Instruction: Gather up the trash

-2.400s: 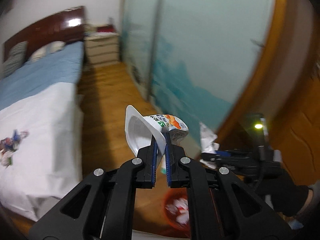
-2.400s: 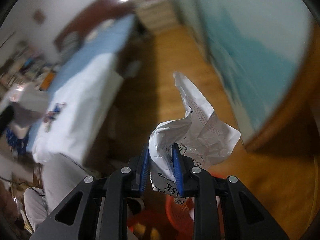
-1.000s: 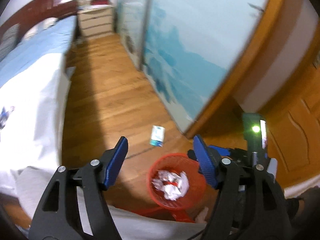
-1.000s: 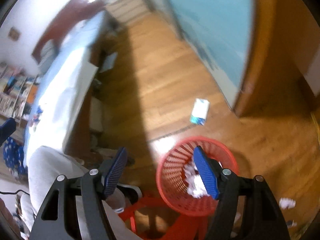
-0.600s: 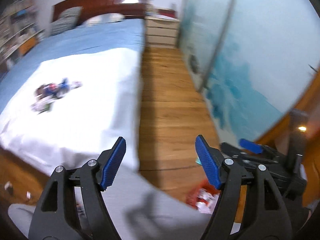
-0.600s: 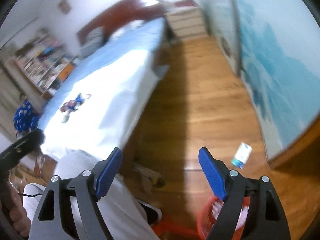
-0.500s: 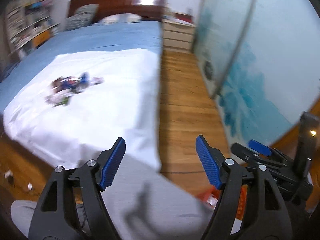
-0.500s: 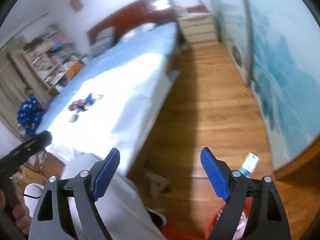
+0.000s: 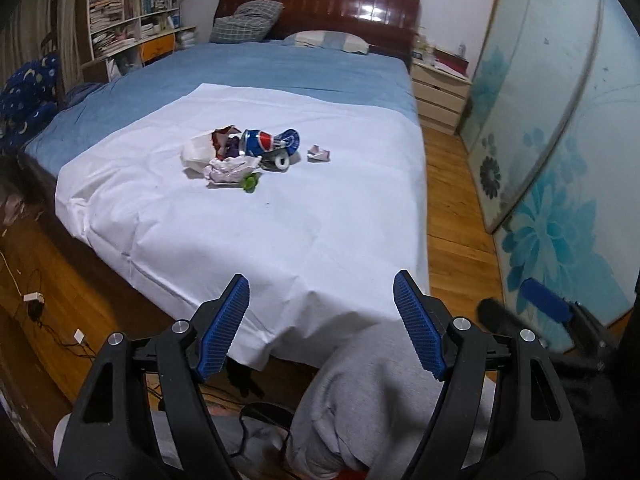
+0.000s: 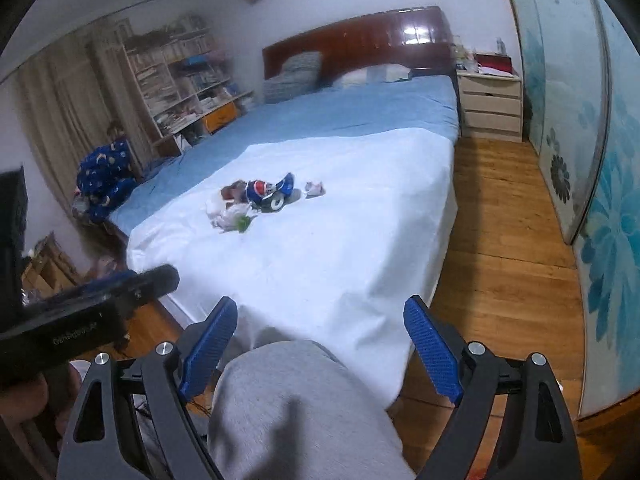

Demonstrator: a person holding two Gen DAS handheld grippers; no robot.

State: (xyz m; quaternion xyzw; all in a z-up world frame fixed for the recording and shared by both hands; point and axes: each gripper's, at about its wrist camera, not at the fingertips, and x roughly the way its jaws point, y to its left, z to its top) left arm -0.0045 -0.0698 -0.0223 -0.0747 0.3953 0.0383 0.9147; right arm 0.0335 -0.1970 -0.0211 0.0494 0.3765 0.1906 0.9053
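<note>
The left gripper point(image 9: 320, 324) hangs before the bed point(image 9: 360, 216), jaws wide and holding nothing. The trash pile point(image 9: 244, 152) lies mid-sheet on the bed: a white paper bag point(image 9: 196, 151), crumpled paper point(image 9: 230, 168), a blue can point(image 9: 258, 143), then a small scrap point(image 9: 319, 154). The right gripper point(image 10: 318, 344) also faces the bed, jaws wide and holding nothing.

- A trash pile point(image 9: 244, 152) lay on the sheet point(image 9: 280, 216) in the middle of the bed point(image 9: 304, 68); a paper scrap point(image 9: 319, 154) sat just right of it
- A bookshelf point(image 9: 128, 12) stood left of the bed; a nightstand point(image 9: 440, 92) stood right of the headboard point(image 9: 320, 4)
- Sliding doors point(image 9: 560, 140) lined the floor point(image 9: 456, 208) on the right
</note>
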